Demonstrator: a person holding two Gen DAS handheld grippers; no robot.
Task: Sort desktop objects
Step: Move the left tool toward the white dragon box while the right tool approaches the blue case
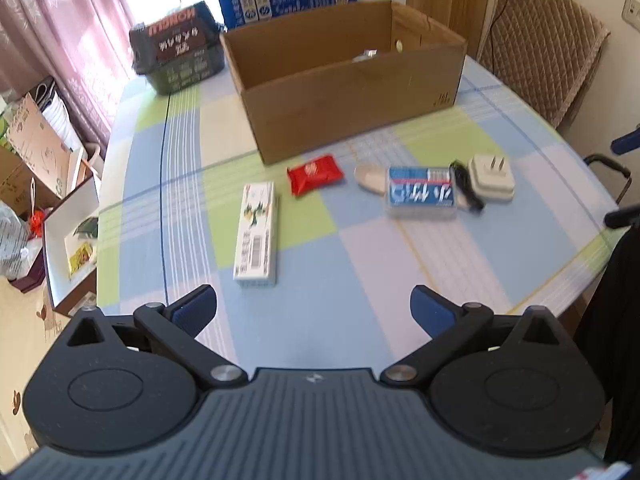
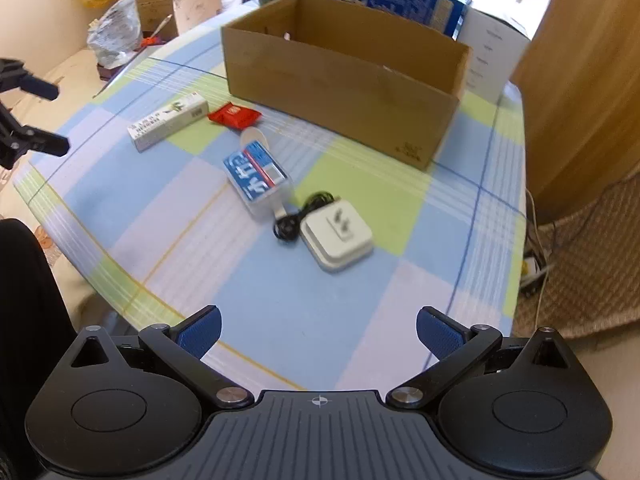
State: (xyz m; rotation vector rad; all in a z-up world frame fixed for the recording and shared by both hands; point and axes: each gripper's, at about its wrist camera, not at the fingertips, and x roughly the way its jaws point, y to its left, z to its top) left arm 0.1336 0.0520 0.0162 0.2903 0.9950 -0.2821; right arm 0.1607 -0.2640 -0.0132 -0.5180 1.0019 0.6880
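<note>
Left wrist view: left gripper [image 1: 314,312] jaws spread wide, nothing between them, above the near table [image 1: 360,256]. Beyond, a row: long white box [image 1: 257,234] nearest left, red packet [image 1: 315,173], pale spoon [image 1: 370,177] partly under the blue-labelled case [image 1: 422,192], black cable [image 1: 466,186], white plug adapter [image 1: 491,177] far right. Cardboard box [image 1: 348,92] stands behind the row, open; something small inside, unclear what.

Right wrist view: right gripper [image 2: 319,334] also spread, empty, nearest the adapter.

Judgement: sorting barely begun; all six items still on the table.
</note>
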